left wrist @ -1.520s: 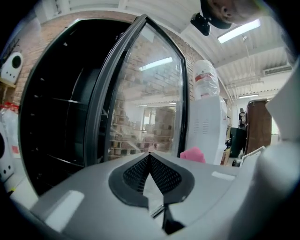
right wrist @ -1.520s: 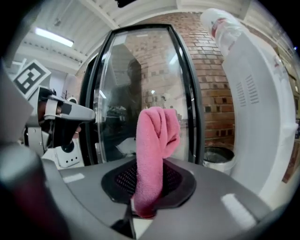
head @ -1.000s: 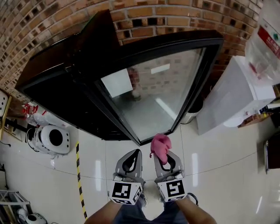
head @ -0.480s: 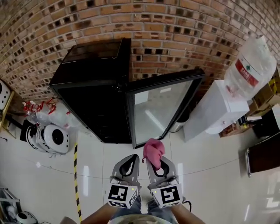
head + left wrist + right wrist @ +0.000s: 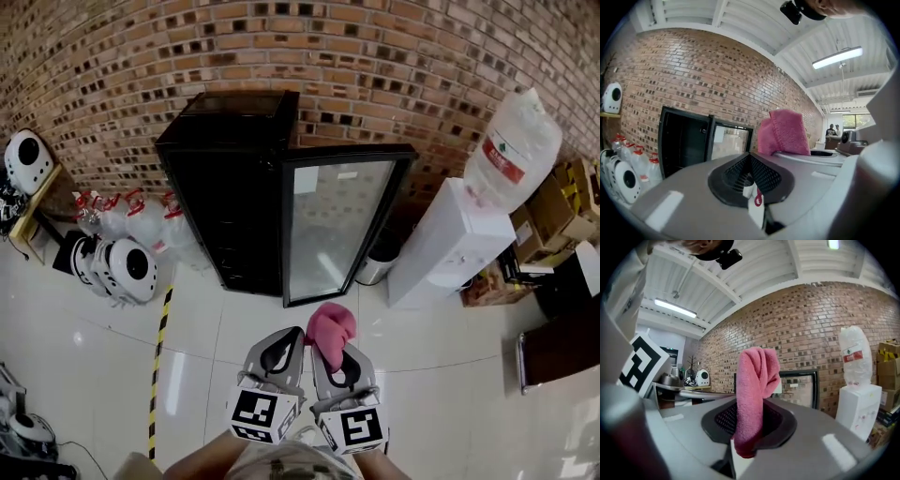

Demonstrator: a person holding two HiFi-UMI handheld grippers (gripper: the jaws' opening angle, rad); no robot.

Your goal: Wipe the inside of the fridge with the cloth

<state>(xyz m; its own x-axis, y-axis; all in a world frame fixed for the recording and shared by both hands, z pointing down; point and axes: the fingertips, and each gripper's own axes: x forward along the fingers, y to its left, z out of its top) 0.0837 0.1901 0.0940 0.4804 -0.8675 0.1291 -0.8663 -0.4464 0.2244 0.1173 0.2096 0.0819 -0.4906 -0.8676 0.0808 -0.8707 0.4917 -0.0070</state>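
Right gripper (image 5: 330, 354): jaws clamped on pink cloth (image 5: 330, 330), a terry weave, bunched, standing up out of the jaws and folding over at its top. Left gripper (image 5: 284, 352): jaws together, just beside the right one. Both held well short of the black fridge (image 5: 230, 178). Its glass door (image 5: 336, 225) is swung open; the interior is dark, contents not readable. White water dispenser (image 5: 441, 246) stands near the door's free edge. Bare glossy floor (image 5: 441, 337) lies between grippers and fridge; striped tape (image 5: 158, 361) to the left
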